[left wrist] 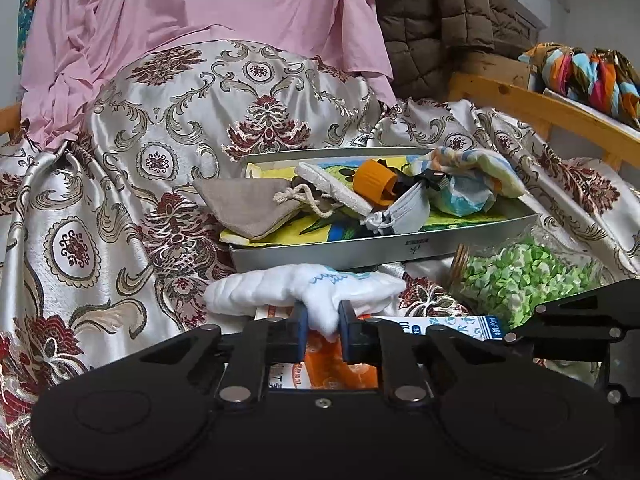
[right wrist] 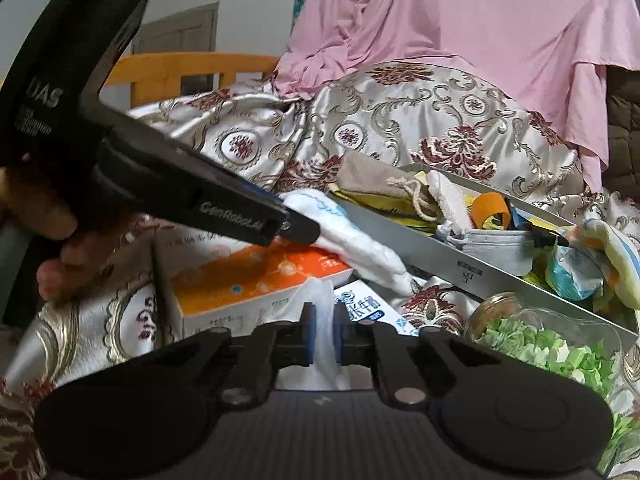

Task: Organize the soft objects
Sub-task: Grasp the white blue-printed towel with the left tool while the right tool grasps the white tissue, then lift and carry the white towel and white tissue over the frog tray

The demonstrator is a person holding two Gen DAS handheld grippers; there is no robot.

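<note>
A white quilted cloth with blue stitching lies in front of a metal tray. My left gripper is shut on its near fold. The right wrist view shows that same left gripper coming in from the upper left and pinching the white cloth. My right gripper is shut on a thin white tissue that stands up from an orange tissue box. The tray holds a grey drawstring pouch, a face mask and a striped cloth.
A glass jar of green bits lies right of the cloth, with a blue-and-white carton beside it. Patterned satin covers the bed, pink fabric hangs behind, and a wooden rail runs along the right. A hand holds the left gripper.
</note>
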